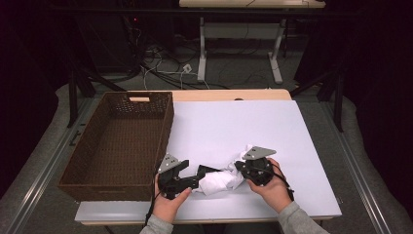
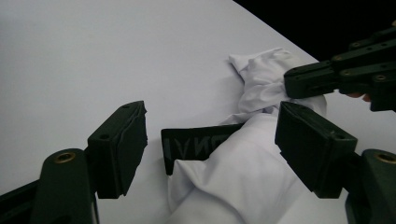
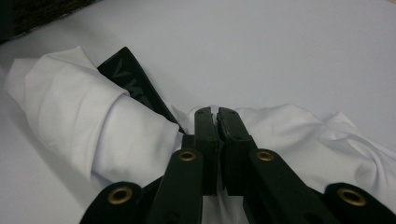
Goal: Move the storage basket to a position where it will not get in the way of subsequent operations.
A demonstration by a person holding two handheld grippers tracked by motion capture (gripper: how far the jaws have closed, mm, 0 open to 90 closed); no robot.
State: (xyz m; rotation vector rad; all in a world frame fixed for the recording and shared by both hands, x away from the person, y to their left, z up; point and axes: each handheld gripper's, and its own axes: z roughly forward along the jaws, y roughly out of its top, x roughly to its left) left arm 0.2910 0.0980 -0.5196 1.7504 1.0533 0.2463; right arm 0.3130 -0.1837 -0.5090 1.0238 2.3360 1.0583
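- White garment [image 1: 220,179] with black waistband [image 2: 196,144] lying bunched on the white table [image 1: 253,126], beside the wicker basket [image 1: 122,141].
- Right gripper [image 3: 217,114] pinching its cloth, jaws pressed together.
- Left gripper [image 2: 210,140] straddling the roll, jaws spread, not pressing.

The garment [image 1: 221,179] lies on the desk [image 1: 253,126] between my grippers, with the basket [image 1: 119,141] to its left.
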